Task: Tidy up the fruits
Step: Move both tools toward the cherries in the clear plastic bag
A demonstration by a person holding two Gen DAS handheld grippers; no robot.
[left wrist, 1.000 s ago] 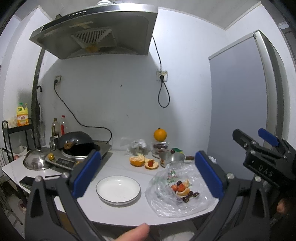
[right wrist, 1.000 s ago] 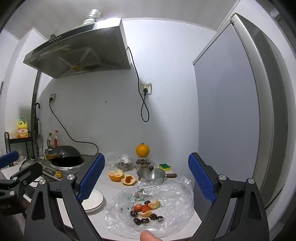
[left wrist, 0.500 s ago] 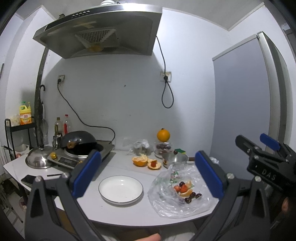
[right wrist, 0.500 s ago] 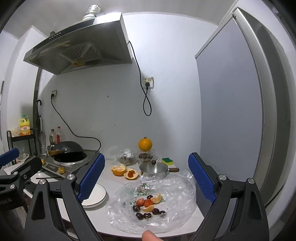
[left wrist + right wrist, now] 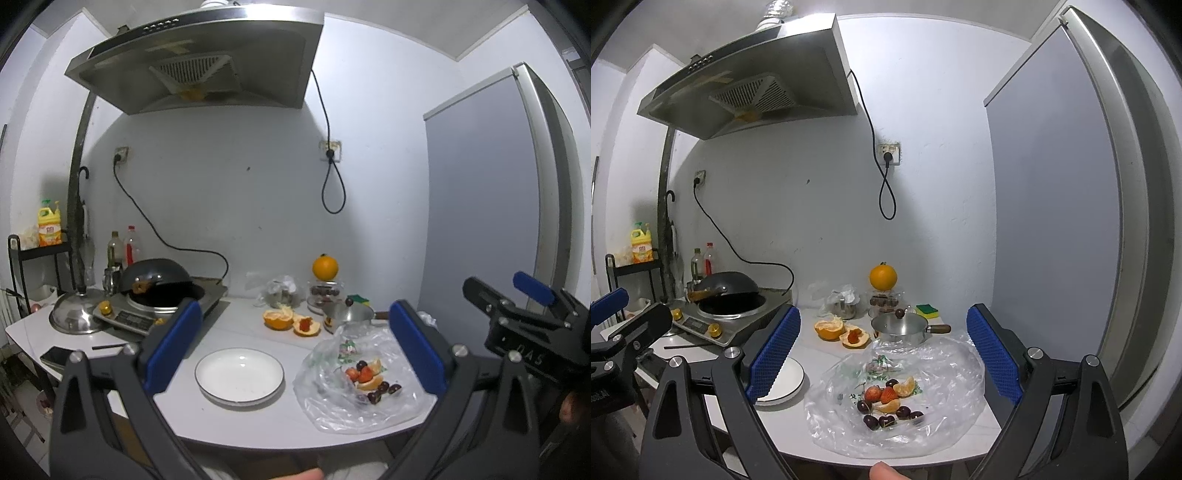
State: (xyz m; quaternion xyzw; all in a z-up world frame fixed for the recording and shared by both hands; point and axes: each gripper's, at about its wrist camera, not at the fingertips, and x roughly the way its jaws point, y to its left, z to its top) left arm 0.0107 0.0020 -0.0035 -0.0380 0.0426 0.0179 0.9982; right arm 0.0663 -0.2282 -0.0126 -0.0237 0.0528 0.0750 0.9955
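Observation:
A clear plastic bag (image 5: 923, 373) lies open on the white counter (image 5: 258, 421) with strawberries (image 5: 879, 394), orange segments (image 5: 905, 387) and dark cherries (image 5: 882, 419) on it; the bag also shows in the left wrist view (image 5: 332, 398). An empty white plate (image 5: 239, 376) sits left of it, half hidden behind a finger in the right wrist view (image 5: 790, 376). My left gripper (image 5: 291, 350) is open and empty, held in front of the counter. My right gripper (image 5: 882, 354) is open and empty, also short of the counter, and shows at the right of the left wrist view (image 5: 524, 314).
Behind the bag stand a small steel pan (image 5: 899, 326), peeled orange halves (image 5: 842, 332), a whole orange on a glass jar (image 5: 882, 277) and a sponge (image 5: 927, 310). An induction cooker with a black wok (image 5: 159, 288) and a steel lid (image 5: 75, 315) are left. A fridge (image 5: 1108, 221) stands right.
Both grippers have pulled back and risen slightly; the counter looks a little smaller and lower in both views. Both stay open and empty.

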